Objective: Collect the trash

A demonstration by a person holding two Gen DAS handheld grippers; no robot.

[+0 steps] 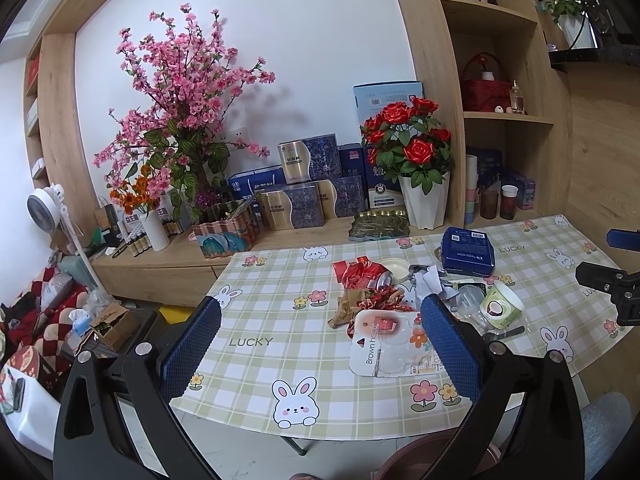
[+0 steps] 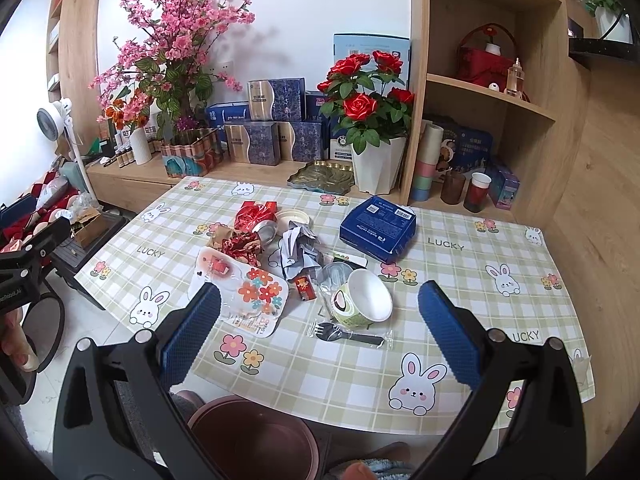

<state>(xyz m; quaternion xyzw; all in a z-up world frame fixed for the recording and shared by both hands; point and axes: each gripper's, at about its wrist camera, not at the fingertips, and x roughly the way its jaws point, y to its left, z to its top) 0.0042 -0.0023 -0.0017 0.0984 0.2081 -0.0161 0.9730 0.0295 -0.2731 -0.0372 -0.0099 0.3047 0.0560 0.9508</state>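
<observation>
Trash lies in a heap mid-table: a white hook blister card [image 1: 384,344] [image 2: 240,292], a crushed red can [image 1: 366,276] [image 2: 260,224], crumpled grey paper [image 2: 298,250] [image 1: 430,284], a tipped green paper cup [image 2: 362,298] [image 1: 502,306], a wrapped black plastic fork [image 2: 348,336], a small red packet [image 2: 305,288] and a blue flat box [image 2: 378,228] [image 1: 468,250]. My left gripper [image 1: 320,340] hovers open just before the blister card. The right gripper [image 2: 320,328] stays open above the fork and cup. A brown bin [image 2: 256,440] stands below the table's near edge.
The table [image 2: 440,320] wears a green checked bunny cloth. Behind it a wooden sideboard holds gift boxes [image 2: 276,136], a white pot of red roses [image 2: 376,164], a pink blossom tree [image 2: 176,48] and a green tray [image 2: 324,178]. Shelves stand at right; a fan [image 2: 54,120] and clutter at left.
</observation>
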